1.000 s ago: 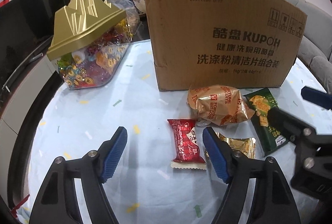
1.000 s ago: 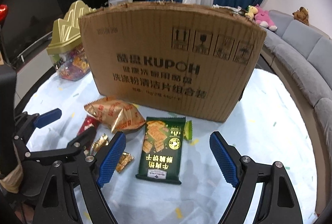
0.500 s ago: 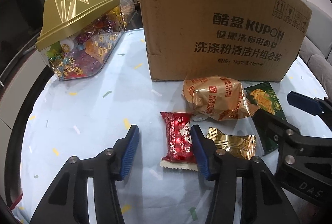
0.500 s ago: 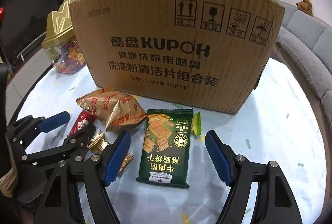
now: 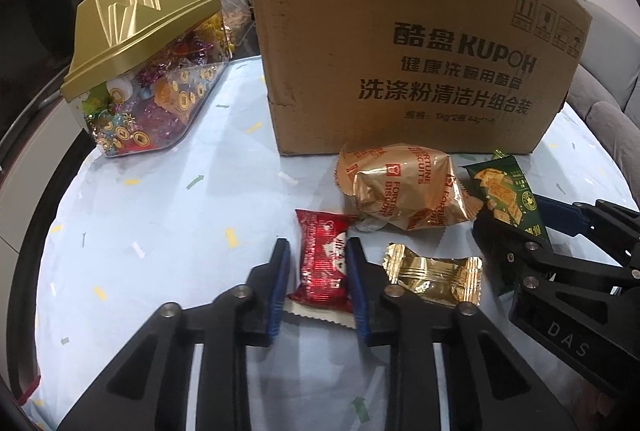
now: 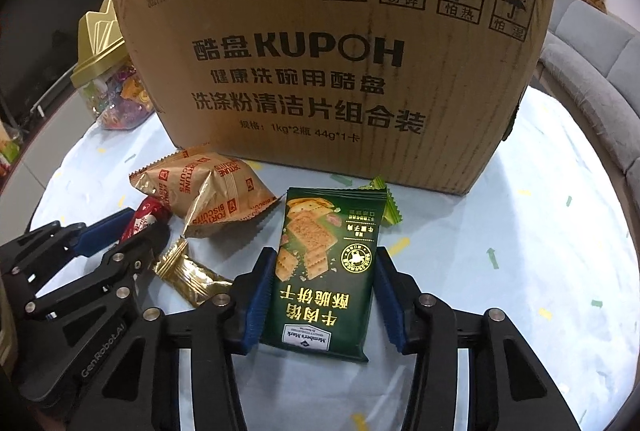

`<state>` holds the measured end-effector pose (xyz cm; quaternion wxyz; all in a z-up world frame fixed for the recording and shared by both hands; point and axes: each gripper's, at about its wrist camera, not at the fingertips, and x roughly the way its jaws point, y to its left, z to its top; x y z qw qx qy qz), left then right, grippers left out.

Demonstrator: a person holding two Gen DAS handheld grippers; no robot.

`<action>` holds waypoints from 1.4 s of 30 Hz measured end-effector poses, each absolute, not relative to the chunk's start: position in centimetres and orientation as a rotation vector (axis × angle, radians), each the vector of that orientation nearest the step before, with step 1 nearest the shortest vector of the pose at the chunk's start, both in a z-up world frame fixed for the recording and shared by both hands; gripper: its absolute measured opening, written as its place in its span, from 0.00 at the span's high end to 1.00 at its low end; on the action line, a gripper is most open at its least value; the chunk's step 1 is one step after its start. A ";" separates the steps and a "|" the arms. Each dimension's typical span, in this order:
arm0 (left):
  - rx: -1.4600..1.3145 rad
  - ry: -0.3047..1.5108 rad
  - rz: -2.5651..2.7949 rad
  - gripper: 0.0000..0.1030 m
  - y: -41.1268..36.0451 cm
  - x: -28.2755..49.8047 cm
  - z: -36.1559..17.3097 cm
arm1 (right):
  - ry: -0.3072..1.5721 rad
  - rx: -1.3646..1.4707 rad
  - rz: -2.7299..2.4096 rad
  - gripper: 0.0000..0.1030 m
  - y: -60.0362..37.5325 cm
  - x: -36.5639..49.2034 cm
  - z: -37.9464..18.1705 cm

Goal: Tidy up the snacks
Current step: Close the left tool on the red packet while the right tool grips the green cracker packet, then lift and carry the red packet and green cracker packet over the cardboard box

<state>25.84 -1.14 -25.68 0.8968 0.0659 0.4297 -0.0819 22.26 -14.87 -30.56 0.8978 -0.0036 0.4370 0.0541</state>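
Note:
My left gripper (image 5: 318,251) is shut on a small red snack packet (image 5: 322,265) that lies on the table; both blue pads touch its sides. My right gripper (image 6: 322,263) has closed around a green cracker packet (image 6: 326,267), its pads against both long edges. A gold Fortune Biscuits bag (image 5: 404,187) lies just behind, also in the right wrist view (image 6: 204,199). A small gold wrapped snack (image 5: 434,277) lies between the grippers. A big open cardboard box (image 5: 412,59) stands behind the snacks.
A clear candy box with a gold mountain-shaped lid (image 5: 148,75) stands at the back left. A small light green packet (image 6: 386,207) peeks out behind the green one. The table has a pale confetti-print cloth (image 5: 160,223). A grey sofa (image 6: 592,79) is at right.
Both grippers moved forward and down and closed: the left around the red packet, the right around the green cracker packet.

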 end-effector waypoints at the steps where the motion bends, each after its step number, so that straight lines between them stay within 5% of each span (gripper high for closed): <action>1: 0.137 0.891 -0.171 0.77 -1.2 25.8 -25.6 | 0.905 -0.003 0.113 0.53 -14.9 22.3 -30.6; 21: 0.118 0.906 -0.129 0.78 -0.1 25.8 -25.1 | 0.855 -0.022 0.089 0.55 -15.8 20.8 -27.7; 42: 0.118 0.805 -0.096 0.78 -0.7 23.0 -19.0 | 0.761 -0.038 0.078 0.55 -16.7 17.5 -21.2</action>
